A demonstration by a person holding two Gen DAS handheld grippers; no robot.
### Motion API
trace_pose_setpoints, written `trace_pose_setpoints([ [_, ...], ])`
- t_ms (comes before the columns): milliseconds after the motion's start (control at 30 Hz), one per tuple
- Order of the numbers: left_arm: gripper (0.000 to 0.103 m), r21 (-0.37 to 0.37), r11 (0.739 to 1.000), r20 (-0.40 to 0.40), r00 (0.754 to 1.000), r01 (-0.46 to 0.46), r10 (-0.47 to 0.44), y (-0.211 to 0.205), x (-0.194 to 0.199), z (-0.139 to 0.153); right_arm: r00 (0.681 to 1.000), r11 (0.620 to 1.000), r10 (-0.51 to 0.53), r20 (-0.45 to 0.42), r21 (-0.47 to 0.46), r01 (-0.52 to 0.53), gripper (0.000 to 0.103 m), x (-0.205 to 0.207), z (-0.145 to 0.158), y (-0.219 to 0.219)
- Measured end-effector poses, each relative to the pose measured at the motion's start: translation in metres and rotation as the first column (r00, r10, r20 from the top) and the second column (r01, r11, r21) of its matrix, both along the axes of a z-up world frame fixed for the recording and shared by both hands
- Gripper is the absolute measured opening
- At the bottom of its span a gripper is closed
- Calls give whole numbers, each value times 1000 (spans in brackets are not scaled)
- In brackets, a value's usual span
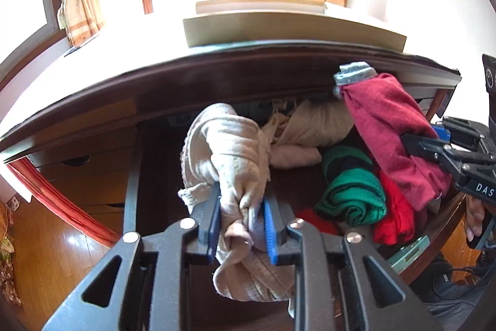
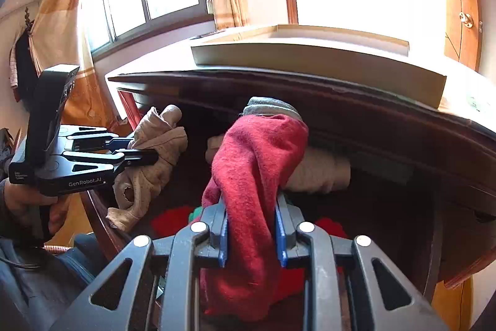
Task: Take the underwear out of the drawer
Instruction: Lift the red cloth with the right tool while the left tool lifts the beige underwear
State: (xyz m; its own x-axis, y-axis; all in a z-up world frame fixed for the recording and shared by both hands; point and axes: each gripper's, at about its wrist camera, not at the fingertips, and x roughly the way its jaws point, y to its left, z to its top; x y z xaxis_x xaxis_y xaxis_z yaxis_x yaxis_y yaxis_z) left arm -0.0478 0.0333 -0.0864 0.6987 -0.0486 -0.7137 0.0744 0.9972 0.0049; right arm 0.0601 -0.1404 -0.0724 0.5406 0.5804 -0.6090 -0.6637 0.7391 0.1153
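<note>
My left gripper (image 1: 241, 207) is shut on beige underwear (image 1: 229, 151) with a lace edge and holds it above the open dark wooden drawer (image 1: 131, 191). It also shows in the right wrist view (image 2: 155, 141). My right gripper (image 2: 251, 203) is shut on dark red underwear (image 2: 254, 160) with a grey waistband, lifted over the drawer. The red underwear also shows in the left wrist view (image 1: 390, 126), where the right gripper (image 1: 415, 145) grips it from the right.
In the drawer lie a green and black striped roll (image 1: 353, 191), bright red cloth (image 1: 396, 213) and cream cloth (image 1: 316, 120). Above it juts the desk top (image 1: 217, 67) with a flat beige box (image 1: 279, 30). Wooden floor is at left.
</note>
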Motion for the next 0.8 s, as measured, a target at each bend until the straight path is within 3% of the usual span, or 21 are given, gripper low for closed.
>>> trace_pose_setpoints([
  [500,22,7,1000,130,991,-23,22,7,-46,25,994,995,10,110,95,-21,25,-15,10,-7],
  [800,22,23,1000,180,984,-14,10,-2,-49,28,982,992,32,184,117,-54,25,-29,20,-6],
])
